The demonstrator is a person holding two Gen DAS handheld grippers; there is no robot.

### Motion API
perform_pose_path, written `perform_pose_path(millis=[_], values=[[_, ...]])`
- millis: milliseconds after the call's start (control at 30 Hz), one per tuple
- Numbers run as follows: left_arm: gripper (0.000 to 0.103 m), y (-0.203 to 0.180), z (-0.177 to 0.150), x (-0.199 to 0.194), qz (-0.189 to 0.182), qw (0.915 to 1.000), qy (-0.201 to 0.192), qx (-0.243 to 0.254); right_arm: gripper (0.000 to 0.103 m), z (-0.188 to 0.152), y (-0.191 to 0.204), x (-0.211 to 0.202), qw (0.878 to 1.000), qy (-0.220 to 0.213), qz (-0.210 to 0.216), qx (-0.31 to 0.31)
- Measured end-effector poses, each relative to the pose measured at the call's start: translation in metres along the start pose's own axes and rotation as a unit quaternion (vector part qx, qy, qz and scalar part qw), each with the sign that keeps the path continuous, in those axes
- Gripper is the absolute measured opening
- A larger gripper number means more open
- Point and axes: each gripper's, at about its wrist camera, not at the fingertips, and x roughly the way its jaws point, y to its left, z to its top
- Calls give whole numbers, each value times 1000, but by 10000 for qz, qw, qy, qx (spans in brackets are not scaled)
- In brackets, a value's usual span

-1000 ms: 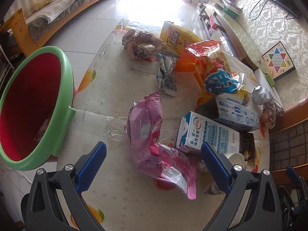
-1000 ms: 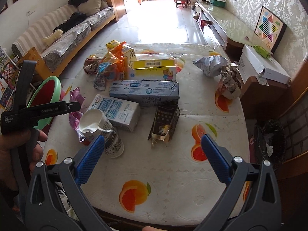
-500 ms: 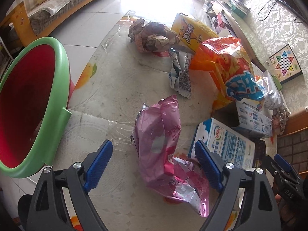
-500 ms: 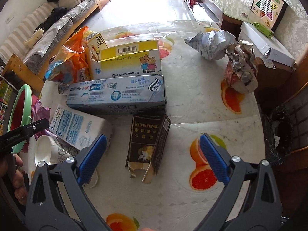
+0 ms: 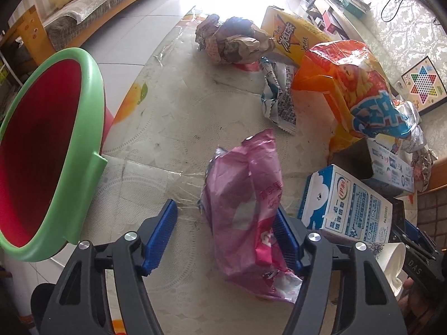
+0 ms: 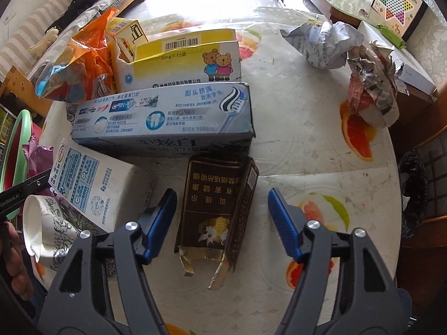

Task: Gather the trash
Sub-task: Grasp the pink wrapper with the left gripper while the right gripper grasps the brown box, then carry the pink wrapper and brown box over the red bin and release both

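A crumpled pink plastic bag (image 5: 245,203) lies on the table. My left gripper (image 5: 226,237) is open, its jaws astride the bag's near end, the right pad against the bag. A green bin with a red inside (image 5: 42,150) stands at the table's left edge. My right gripper (image 6: 222,223) is open, its jaws on either side of a torn dark brown carton (image 6: 218,203) lying flat.
A white milk carton (image 5: 346,203), (image 6: 95,184), a toothpaste box (image 6: 162,114), a yellow-white box (image 6: 181,61), an orange snack bag (image 5: 352,89), a paper cup (image 6: 44,226) and crumpled paper wads (image 6: 329,44) crowd the table. A black waste basket (image 6: 413,192) stands on the right.
Both grippers have moved forward and down. The left now straddles the pink bag and the right now straddles the brown carton. Both stay open.
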Motion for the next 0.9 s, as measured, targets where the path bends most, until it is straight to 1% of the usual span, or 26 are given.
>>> perform_pose_path(millis=[33,67,100,133,167,233,267,367,500,733,900], values=[[54,0,0,-1,55,10000,0,33,63,-1,2,0,10000,-14,-34,-40],[48,1,0,-1,112,9999,-2,66,58,-2,3,-1,10000,-29,-66,-60],[44,3,-2,-3,160,9998,-11,86,53,-3,4,-2,9999,-54,-119,-92],[37,6,-3,-4,184,9998,-12,98,48,-3,4,-3,9998,-71,-147,-109],[31,8,-3,-5,201,9997,-10,104,46,-4,4,-3,9999,-62,-109,-91],[27,17,-5,-10,136,9999,2,97,45,-6,4,-5,9999,-58,-87,-103],[23,17,-6,-11,117,9999,2,110,45,-6,4,-6,9999,-49,-59,-93],[19,16,-9,-18,52,9998,-73,185,45,-8,1,-16,9998,-151,-67,-106],[18,15,-12,-34,-49,9995,-234,203,45,-10,-1,-34,9994,-318,-69,-82],[18,18,-19,-78,-229,9970,-697,260,45,-10,3,-79,9971,-756,-27,-116],[18,22,-17,-116,-331,9928,-1108,303,45,-6,21,-116,9933,-1127,103,-225]])
